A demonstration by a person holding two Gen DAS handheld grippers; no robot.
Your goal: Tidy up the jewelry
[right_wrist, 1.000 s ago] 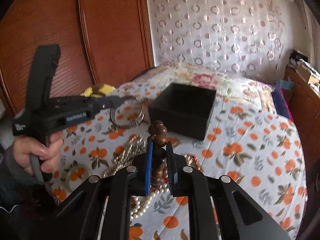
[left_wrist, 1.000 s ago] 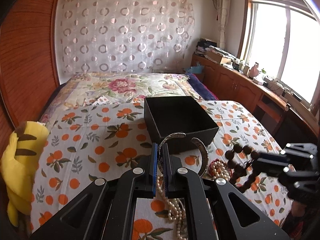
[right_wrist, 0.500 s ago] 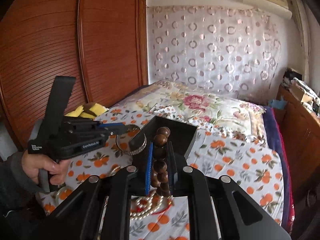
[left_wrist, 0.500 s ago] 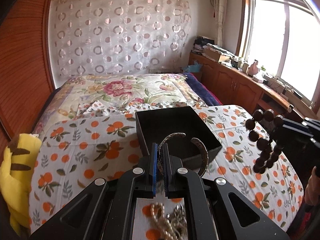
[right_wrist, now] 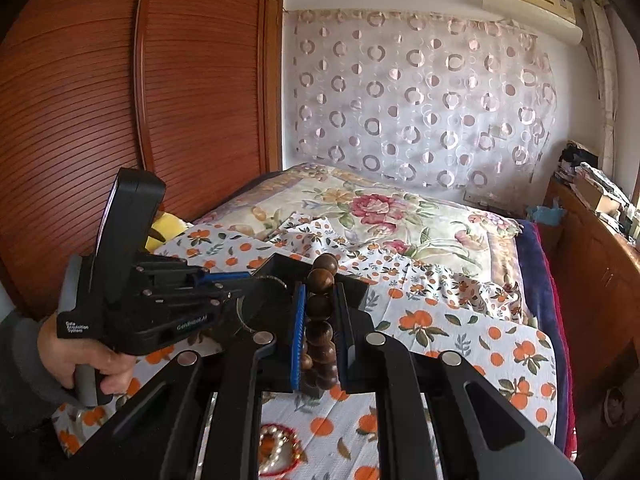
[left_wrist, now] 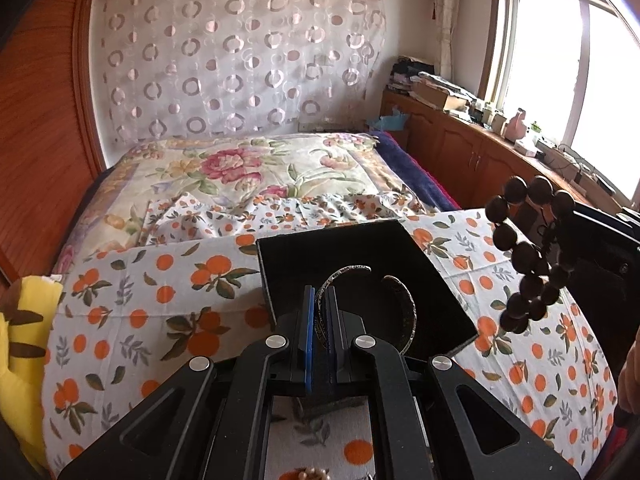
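My left gripper (left_wrist: 319, 300) is shut on a silver open cuff bangle (left_wrist: 402, 308), which hangs over the open black box (left_wrist: 432, 280) on the orange-print cloth. My right gripper (right_wrist: 319, 300) is shut on a string of dark wooden beads (right_wrist: 320, 332); the same wooden beads (left_wrist: 524, 256) hang at the right edge of the left wrist view, beside the box. In the right wrist view the black box (right_wrist: 280, 266) lies just beyond both grippers, and the left gripper (right_wrist: 236, 280) reaches over its near left side, held by a hand (right_wrist: 80, 356).
Pearl and red bead jewelry (right_wrist: 276, 452) lies on the cloth near my right gripper. A yellow plush toy (left_wrist: 20, 344) sits at the bed's left edge. A wooden wardrobe (right_wrist: 120, 100) stands on the left, and low cabinets (left_wrist: 460, 152) run under the window.
Both grippers have carried their pieces forward from the jewelry pile to the black box. The bangle now hangs over the box, and the wooden beads have risen beside it.
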